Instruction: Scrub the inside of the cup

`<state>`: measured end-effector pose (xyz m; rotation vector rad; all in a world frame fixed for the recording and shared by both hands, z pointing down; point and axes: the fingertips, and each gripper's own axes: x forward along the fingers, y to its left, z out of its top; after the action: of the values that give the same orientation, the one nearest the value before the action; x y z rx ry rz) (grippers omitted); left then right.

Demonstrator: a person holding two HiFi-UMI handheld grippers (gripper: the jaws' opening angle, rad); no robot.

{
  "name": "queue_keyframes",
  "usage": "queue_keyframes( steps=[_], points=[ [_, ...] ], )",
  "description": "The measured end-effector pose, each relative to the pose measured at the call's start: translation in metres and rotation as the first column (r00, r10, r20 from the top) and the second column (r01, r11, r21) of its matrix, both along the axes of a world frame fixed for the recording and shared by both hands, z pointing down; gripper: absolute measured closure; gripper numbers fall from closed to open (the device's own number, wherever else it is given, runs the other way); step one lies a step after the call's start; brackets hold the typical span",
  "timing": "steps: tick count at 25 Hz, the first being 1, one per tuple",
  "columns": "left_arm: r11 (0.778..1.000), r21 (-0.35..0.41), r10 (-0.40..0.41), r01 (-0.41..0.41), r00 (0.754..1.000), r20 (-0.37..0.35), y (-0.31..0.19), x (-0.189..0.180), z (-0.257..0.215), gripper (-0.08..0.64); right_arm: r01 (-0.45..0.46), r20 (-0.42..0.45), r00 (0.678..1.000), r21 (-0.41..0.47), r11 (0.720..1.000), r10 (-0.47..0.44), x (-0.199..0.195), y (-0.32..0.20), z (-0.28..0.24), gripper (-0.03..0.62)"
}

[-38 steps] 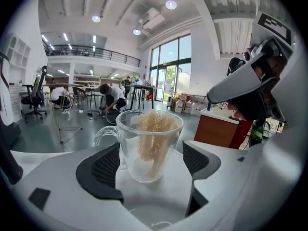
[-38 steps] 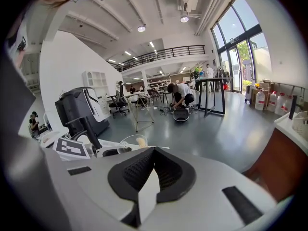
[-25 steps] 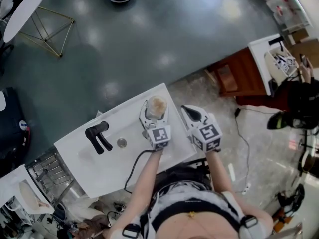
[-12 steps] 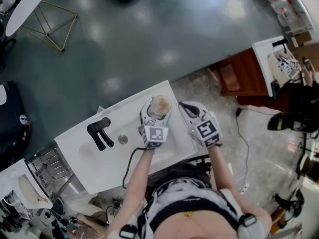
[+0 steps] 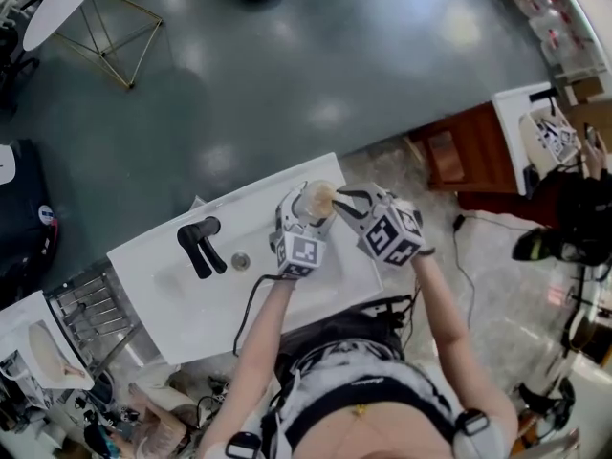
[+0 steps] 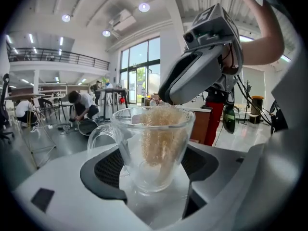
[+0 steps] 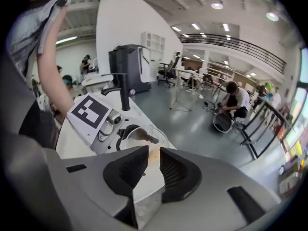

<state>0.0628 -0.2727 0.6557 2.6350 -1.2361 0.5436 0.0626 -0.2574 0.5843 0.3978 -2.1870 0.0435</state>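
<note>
A clear glass cup [image 6: 154, 148] with a handle stands between the pads of my left gripper [image 6: 154, 179], which is shut on its sides. A tan fibrous scrubber [image 6: 159, 136] stands inside it. In the head view the cup [image 5: 314, 199] sits at the white counter's far edge, in the left gripper [image 5: 308, 210]. My right gripper [image 5: 342, 199] leans in from the right, its tips over the cup's mouth. Its jaws [image 7: 153, 170] are opening, and the scrubber's top [image 7: 153, 154] shows in the narrow gap without being pressed.
The white counter [image 5: 182, 299] holds a black faucet [image 5: 199, 247] and a round drain [image 5: 240, 260] left of the cup. A cable trails from the left gripper over the near edge. A wire rack [image 5: 96, 328] stands at the left, and grey floor lies beyond.
My right gripper has swung left from beside the cup to over its mouth and tipped toward it. The left gripper and cup have shifted slightly away along the counter.
</note>
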Motion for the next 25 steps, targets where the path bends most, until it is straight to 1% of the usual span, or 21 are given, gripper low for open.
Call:
queue_keyframes(
  steps=[2,3,5,7,9,12,14,16,21,23,24,25],
  points=[
    [1.000,-0.005,0.005,-0.005,1.000,0.001,0.001,0.001,0.001,0.196,0.132,-0.085,0.988,0.031,0.991,-0.129,-0.007,0.003,0.001,0.497],
    [1.000,-0.006,0.007,-0.007,1.000,0.001,0.002,0.002,0.001,0.196,0.191,-0.126,0.975,0.040,0.981,-0.184,-0.010,0.004,0.001,0.497],
    [1.000,-0.007,0.007,-0.007,1.000,0.000,0.002,0.001,0.000,0.196,0.293,-0.210,0.938,0.049,0.955,-0.277,-0.014,0.004,0.001,0.497],
    [1.000,-0.008,0.007,-0.007,1.000,-0.001,0.002,0.002,-0.001,0.196,0.367,-0.278,0.898,0.049,0.929,-0.340,-0.016,0.003,0.001,0.492],
    [1.000,-0.011,0.009,-0.009,1.000,-0.001,0.001,0.002,-0.001,0.196,0.413,-0.319,0.866,0.020,0.910,-0.386,-0.016,0.005,0.003,0.490],
    [1.000,-0.014,0.013,-0.013,1.000,-0.003,0.002,0.002,-0.001,0.195,0.448,-0.358,0.829,-0.035,0.894,-0.429,-0.015,0.010,0.009,0.486],
    [1.000,-0.016,0.014,-0.014,1.000,-0.007,0.002,0.001,-0.001,0.196,0.450,-0.376,0.815,-0.071,0.890,-0.442,-0.016,0.011,0.013,0.486],
    [1.000,-0.015,0.014,-0.014,1.000,-0.010,0.002,0.001,-0.001,0.196,0.451,-0.413,0.787,-0.121,0.885,-0.458,-0.014,0.009,0.017,0.485],
    [1.000,-0.014,0.014,-0.014,1.000,-0.010,0.000,0.002,-0.002,0.196,0.468,-0.530,0.687,-0.202,0.861,-0.497,-0.015,0.001,0.025,0.485],
    [1.000,-0.013,0.012,-0.012,1.000,-0.007,0.000,0.003,-0.003,0.196,0.482,-0.580,0.636,-0.215,0.849,-0.508,-0.015,0.002,0.031,0.529],
    [1.000,-0.013,0.013,-0.013,1.000,-0.004,0.000,0.003,-0.003,0.196,0.485,-0.601,0.618,-0.216,0.847,-0.507,-0.014,0.002,0.033,0.537],
    [1.000,-0.013,0.014,-0.014,1.000,-0.003,-0.001,0.003,-0.003,0.196,0.481,-0.614,0.609,-0.218,0.849,-0.502,-0.014,0.002,0.034,0.540]
  ],
)
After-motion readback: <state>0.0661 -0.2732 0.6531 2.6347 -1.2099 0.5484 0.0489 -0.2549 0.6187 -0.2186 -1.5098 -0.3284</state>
